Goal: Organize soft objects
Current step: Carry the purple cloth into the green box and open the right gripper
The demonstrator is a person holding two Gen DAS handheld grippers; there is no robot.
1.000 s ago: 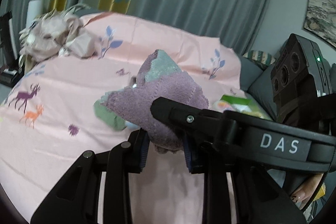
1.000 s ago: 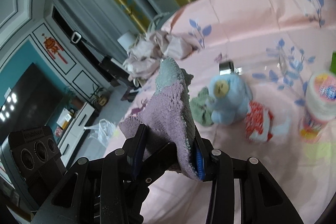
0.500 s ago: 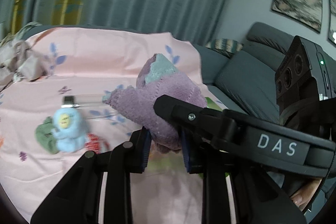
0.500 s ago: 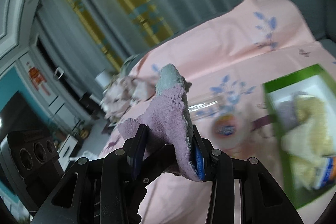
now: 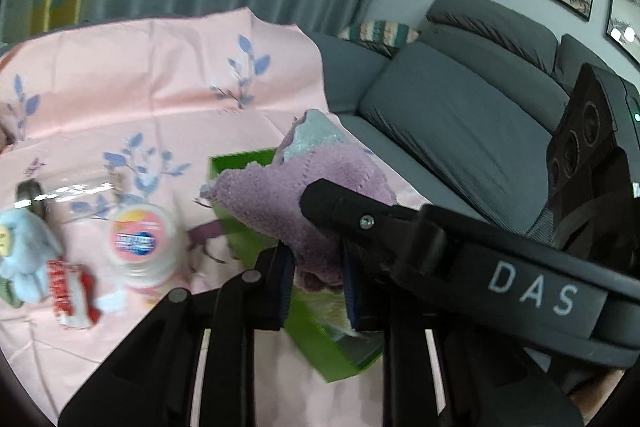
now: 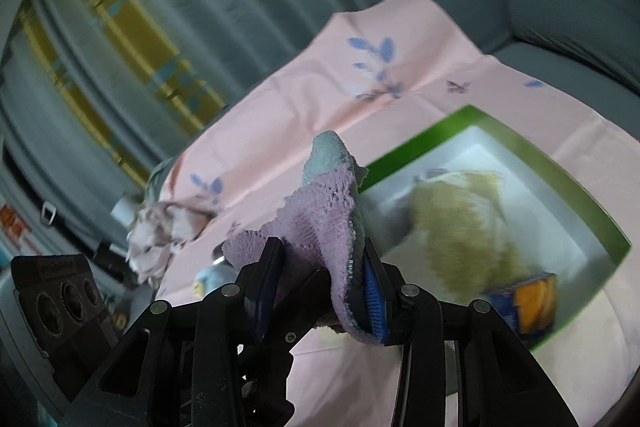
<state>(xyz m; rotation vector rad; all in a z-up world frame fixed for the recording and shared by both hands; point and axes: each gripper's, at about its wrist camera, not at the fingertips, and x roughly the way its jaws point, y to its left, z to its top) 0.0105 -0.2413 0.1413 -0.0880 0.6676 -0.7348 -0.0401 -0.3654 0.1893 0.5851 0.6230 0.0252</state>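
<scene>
Both grippers have swung from the toys to the green box; left gripper, jaws just tightening, and right gripper clench the purple towel above its yellow plush.

A yellow plush and an orange-blue packet crowd the green box; bare pink cloth lies open toward the surface's far edge.
</scene>
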